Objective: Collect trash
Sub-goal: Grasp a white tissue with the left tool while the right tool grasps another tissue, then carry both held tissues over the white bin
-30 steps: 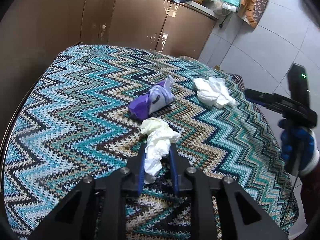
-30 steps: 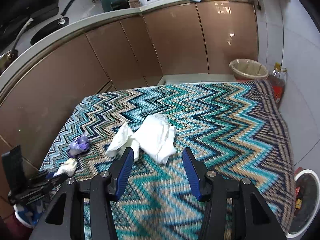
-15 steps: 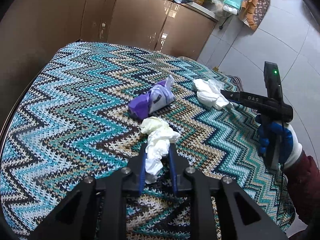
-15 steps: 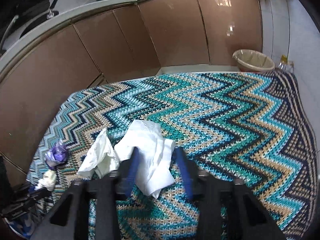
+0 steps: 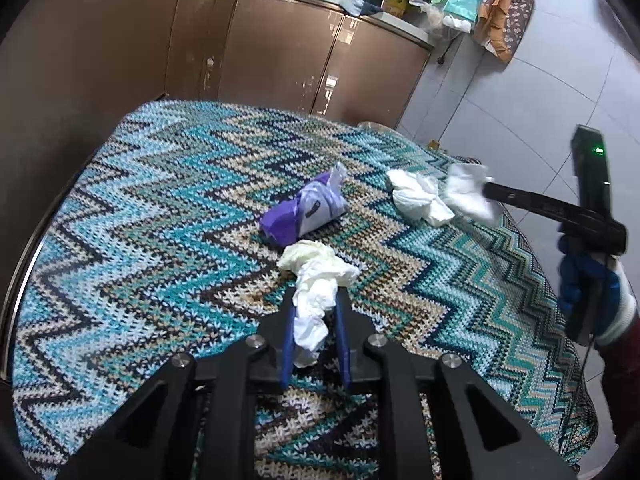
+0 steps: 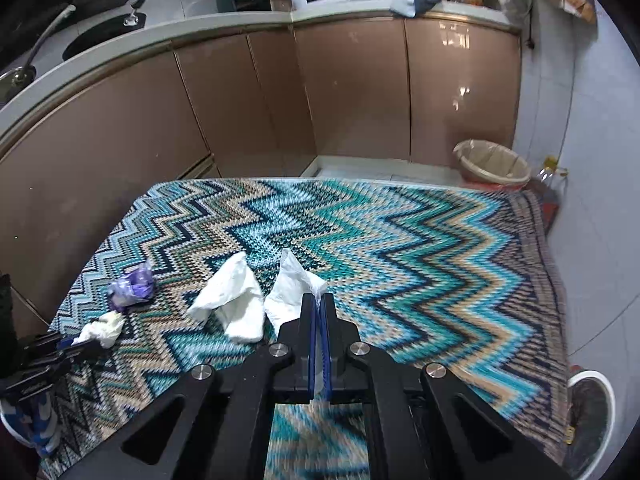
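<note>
My left gripper is shut on a crumpled cream-white tissue, low over the zigzag-patterned tablecloth. A purple wrapper lies just beyond it. My right gripper is shut on one white tissue, lifted a little; in the left wrist view that tissue hangs from its tip. A second white tissue lies beside it on the cloth. The purple wrapper and the left gripper's tissue show at the left.
A lined trash bin stands on the floor past the table's far right corner, next to brown cabinets. A white-rimmed container sits on the floor at the right. The tablecloth edge drops off at the right.
My right gripper has closed on the white tissue and raised it slightly. My left gripper still holds its tissue and has barely moved.
</note>
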Action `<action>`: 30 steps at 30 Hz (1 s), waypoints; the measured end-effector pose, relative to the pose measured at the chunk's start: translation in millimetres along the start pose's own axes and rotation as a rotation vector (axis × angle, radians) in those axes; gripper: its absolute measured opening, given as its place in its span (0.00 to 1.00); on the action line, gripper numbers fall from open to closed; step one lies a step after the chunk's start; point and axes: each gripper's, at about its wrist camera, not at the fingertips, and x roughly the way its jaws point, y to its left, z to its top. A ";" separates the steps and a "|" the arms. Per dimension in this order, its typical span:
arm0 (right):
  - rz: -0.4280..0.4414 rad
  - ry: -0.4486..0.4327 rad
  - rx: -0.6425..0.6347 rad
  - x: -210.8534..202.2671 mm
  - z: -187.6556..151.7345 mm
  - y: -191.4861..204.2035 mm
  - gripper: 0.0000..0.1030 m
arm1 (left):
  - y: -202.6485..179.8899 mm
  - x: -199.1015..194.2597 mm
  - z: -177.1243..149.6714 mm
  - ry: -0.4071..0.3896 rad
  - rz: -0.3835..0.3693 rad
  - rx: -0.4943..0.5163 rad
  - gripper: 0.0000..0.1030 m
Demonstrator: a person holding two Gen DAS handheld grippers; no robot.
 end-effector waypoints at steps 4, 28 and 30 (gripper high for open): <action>-0.013 -0.030 -0.026 -35.4 -6.3 5.0 0.03 | -7.1 -15.5 -5.7 -0.019 -0.016 -0.002 0.14; -0.064 -0.240 0.133 -225.4 -110.9 -62.0 0.03 | -189.7 -74.2 1.6 -0.039 -0.150 0.273 0.14; -0.098 -0.252 0.171 -241.5 -124.0 -85.2 0.03 | -228.7 -60.5 4.2 -0.015 -0.187 0.330 0.14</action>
